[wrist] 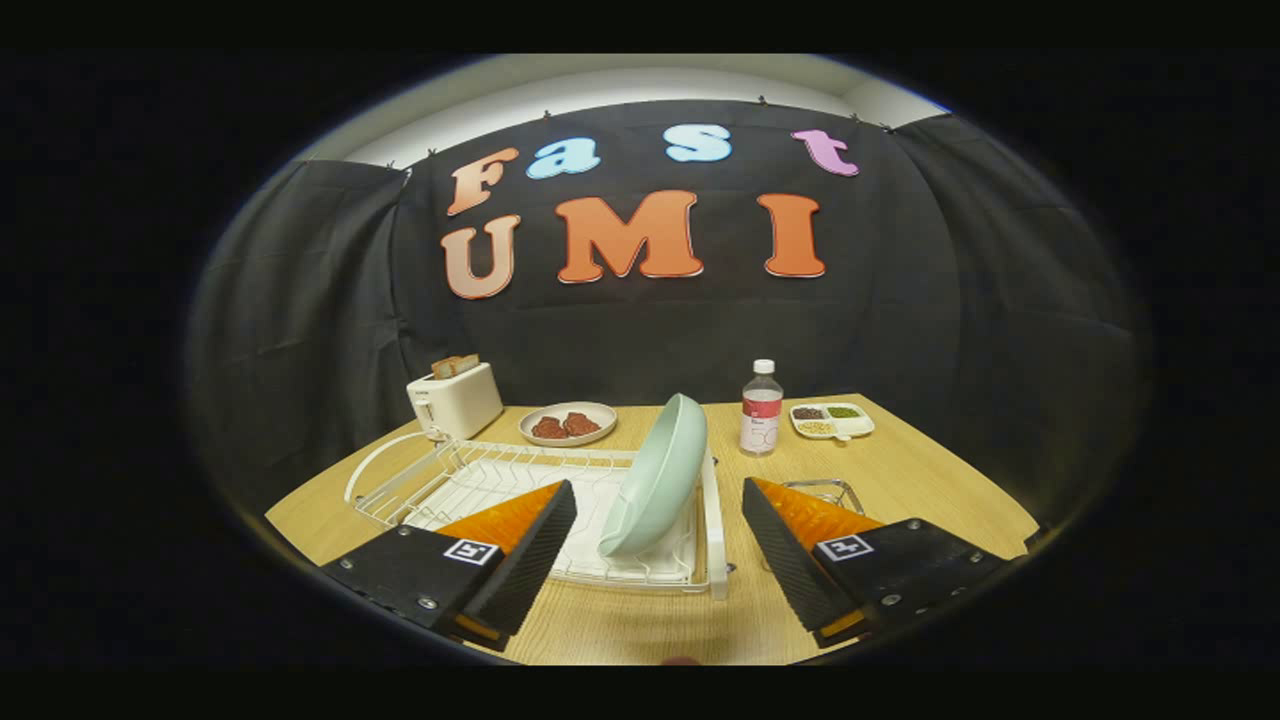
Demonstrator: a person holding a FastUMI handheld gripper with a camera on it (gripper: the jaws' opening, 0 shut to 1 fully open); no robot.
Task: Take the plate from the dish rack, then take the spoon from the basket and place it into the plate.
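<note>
A pale green plate stands on edge in the right end of a white wire dish rack on the wooden table. My gripper is open, and the plate stands between and just beyond its two fingers without touching either. A wire basket sits on the table to the right of the rack, mostly hidden behind the right finger. I cannot make out the spoon.
A white toaster with toast stands at the back left. Beside it is a plate of red food. A clear bottle and a divided snack tray sit at the back right. Bare table lies in front of the rack.
</note>
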